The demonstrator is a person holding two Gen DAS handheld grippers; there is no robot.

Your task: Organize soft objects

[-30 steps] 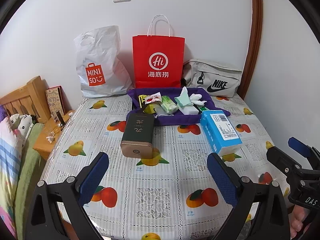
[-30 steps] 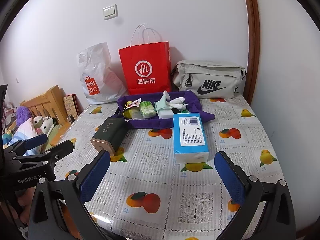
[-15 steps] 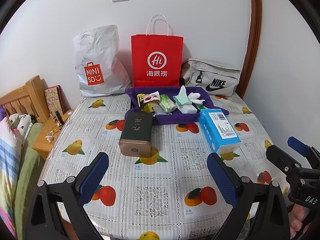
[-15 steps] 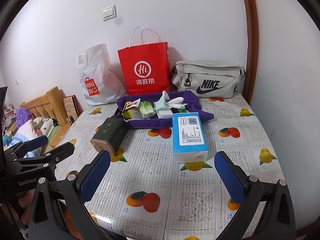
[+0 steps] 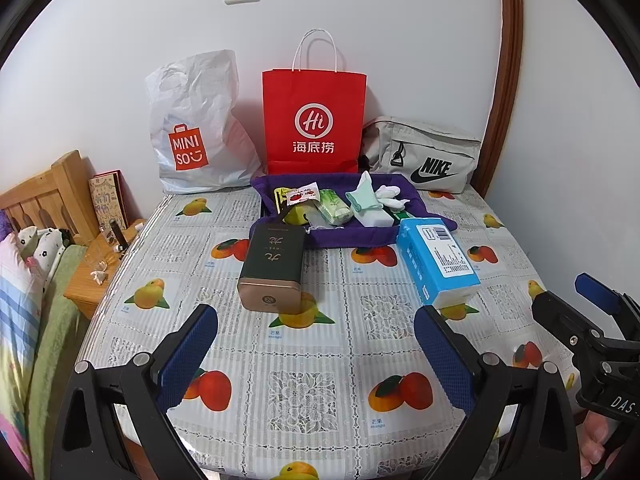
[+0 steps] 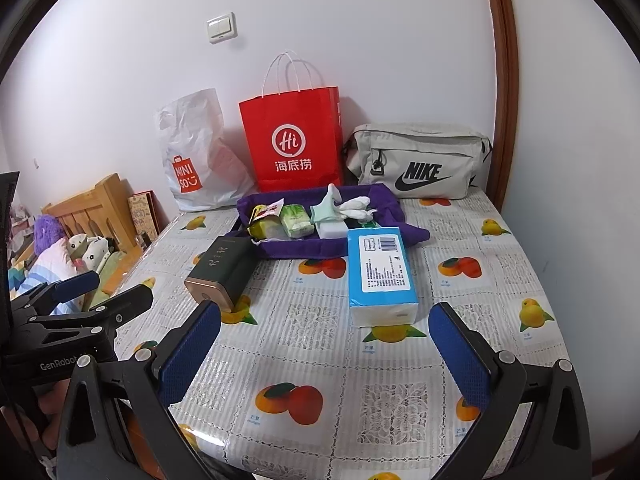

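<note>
Left gripper (image 5: 316,352) and right gripper (image 6: 324,350) both hover spread wide, holding nothing. A blue tissue pack (image 6: 380,274) lies just ahead of the right gripper; a dark tin (image 5: 274,266) ahead of the left.

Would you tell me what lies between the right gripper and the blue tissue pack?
Nothing: in the right wrist view, only bare fruit-print tablecloth separates the open right gripper from the blue tissue pack.

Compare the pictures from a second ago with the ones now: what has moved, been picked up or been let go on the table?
Almost nothing changed. Both cameras drifted very slightly; no object shifted. The left gripper and right gripper stay open and empty. The blue tissue pack, dark tin and purple tray lie where they were.
</note>
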